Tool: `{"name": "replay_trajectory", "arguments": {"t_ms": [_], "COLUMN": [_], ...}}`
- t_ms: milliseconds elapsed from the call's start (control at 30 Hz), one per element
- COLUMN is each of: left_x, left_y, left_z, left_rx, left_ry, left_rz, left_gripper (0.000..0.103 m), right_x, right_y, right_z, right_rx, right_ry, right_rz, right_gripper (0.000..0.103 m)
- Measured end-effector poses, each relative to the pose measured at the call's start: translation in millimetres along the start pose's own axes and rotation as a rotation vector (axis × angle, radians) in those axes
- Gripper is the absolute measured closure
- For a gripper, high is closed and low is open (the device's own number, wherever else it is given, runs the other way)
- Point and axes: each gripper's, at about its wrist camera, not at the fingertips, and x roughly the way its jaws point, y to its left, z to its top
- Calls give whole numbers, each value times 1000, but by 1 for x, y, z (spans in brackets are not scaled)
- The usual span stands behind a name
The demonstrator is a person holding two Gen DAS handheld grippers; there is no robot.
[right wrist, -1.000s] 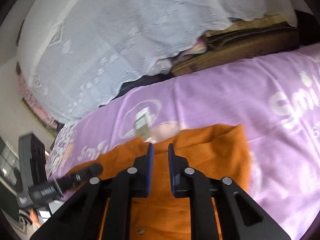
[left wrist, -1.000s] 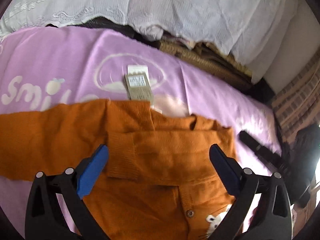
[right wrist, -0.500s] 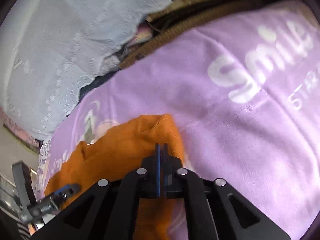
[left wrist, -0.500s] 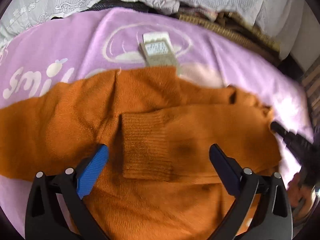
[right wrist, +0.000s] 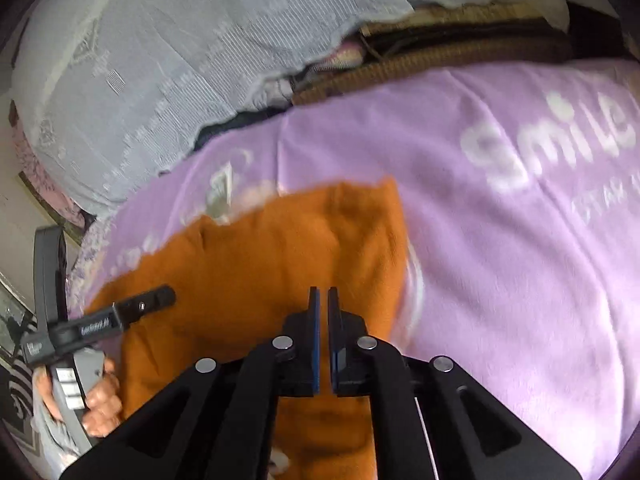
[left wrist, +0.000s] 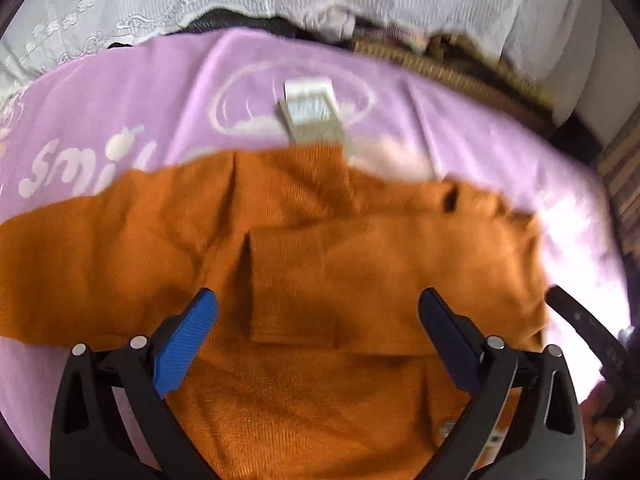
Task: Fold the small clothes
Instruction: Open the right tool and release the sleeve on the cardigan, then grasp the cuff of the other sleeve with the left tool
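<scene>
Field notes, left to right.

Left sleeve: the left sleeve (left wrist: 80,264) of the orange sweater (left wrist: 320,280) is still lying stretched out flat toward 9 o'clock in the left wrist view. Not folded yet.

Middle: your left tongs (left wrist: 316,320) are standing spread wide above the sweater, pinching nothing. Between their tips, the right sleeve (left wrist: 380,280) is lying folded across the chest, its ribbed cuff (left wrist: 276,292) pointing toward 9 o'clock. That one fold looks done. A white label (left wrist: 312,116) is showing at 12 o'clock, just beyond the collar edge, on the purple blanket (left wrist: 120,100).

Right side: your right tongs (right wrist: 323,312) are sitting pressed nearly together with only a thin slit showing. They are hovering over the sweater's right edge; I cannot see cloth caught in the slit, so you are likely carrying nothing there. In that view, the hand (right wrist: 100,396) gripping the left tool is sitting at 8 o'clock.

Judgement: you are roughly a third through. Left sleeve is still waiting to come across, then the body needs folding up. The sweater is lying mid-blanket, edges slightly rumpled at 2 o'clock.
</scene>
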Motion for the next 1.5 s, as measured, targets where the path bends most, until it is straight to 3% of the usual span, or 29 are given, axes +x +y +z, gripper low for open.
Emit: {"name": "replay_trajectory", "arguments": {"t_ms": [100, 167, 200, 233, 267, 333, 400, 433, 467, 500, 567, 600, 700, 800, 900, 1000, 1100, 1133, 1200, 1433, 1500], "left_x": [5, 35, 36, 35, 35, 30, 20, 14, 9, 5, 6, 13, 4, -31, -71, -95, -106, -106, -99, -83, -83], "left_y": [10, 14, 7, -4, -9, -6, 8, 16, 21, 25, 33, 34, 25, 42, 84, 150, 215, 230, 255, 254, 262], "left_z": [4, 2, -1, -3, -5, -3, 1, 3, 5, 6, 3, 0, -12, -24, -33, -44, -62, -67, -74, -47, -45], "left_rx": [-27, -25, 35, 91, 103, 85, 0, -46, -86, -114, -140, -132, -82, -120, -237, -456, -698, -761, -851, -811, -820], "left_ry": [17, 110, 79, 70, 69, 65, 68, 64, 57, 52, 70, 95, 73, 1, -88, -140, -186, -189, -191, -227, -246], "left_rz": [-11, 20, 68, 118, 140, 125, 55, 16, -20, -50, -77, -73, -21, -32, 25, 21, 148, 149, 67, 119, 104], "left_gripper": [5, 5, 4, 4, 4, 4, 5, 5, 5, 5, 5, 5, 5, 5, 5, 5, 5, 5, 5, 5, 5], "right_x": [10, 34, 52, 70, 69, 52, 19, 10, 5, 5, 26, 27, 11, -12, -38, -48, -44, -40, -39, -29, -26], "right_y": [5, -8, -20, -35, -51, -59, -40, -29, -19, -12, -3, 2, 1, 1, -2, -6, -15, -15, -14, -10, -13], "right_z": [29, 37, 35, 29, 25, 25, 20, 17, 13, 4, -15, -21, -21, -33, -44, -46, -44, -44, -43, -44, -45], "right_rx": [24, 58, 86, 127, 197, 263, 171, 123, 83, 65, 24, -26, -7, 0, -16, 15, 72, 75, 73, 74, 91], "right_ry": [-31, -1, 41, 79, 45, 33, -58, -71, -63, -36, 73, 42, 20, -40, -111, -163, -168, -159, -152, -118, -105], "right_rz": [-24, -73, -97, -79, 16, 38, -18, -16, 15, 45, 29, -5, -17, 8, 27, 30, 55, 57, 63, 72, 71], "right_gripper": [98, 97, 103, 103, 103, 103, 81, 72, 54, 48, 46, 46, 46, 44, 41, 41, 41, 41, 41, 35, 33]}}
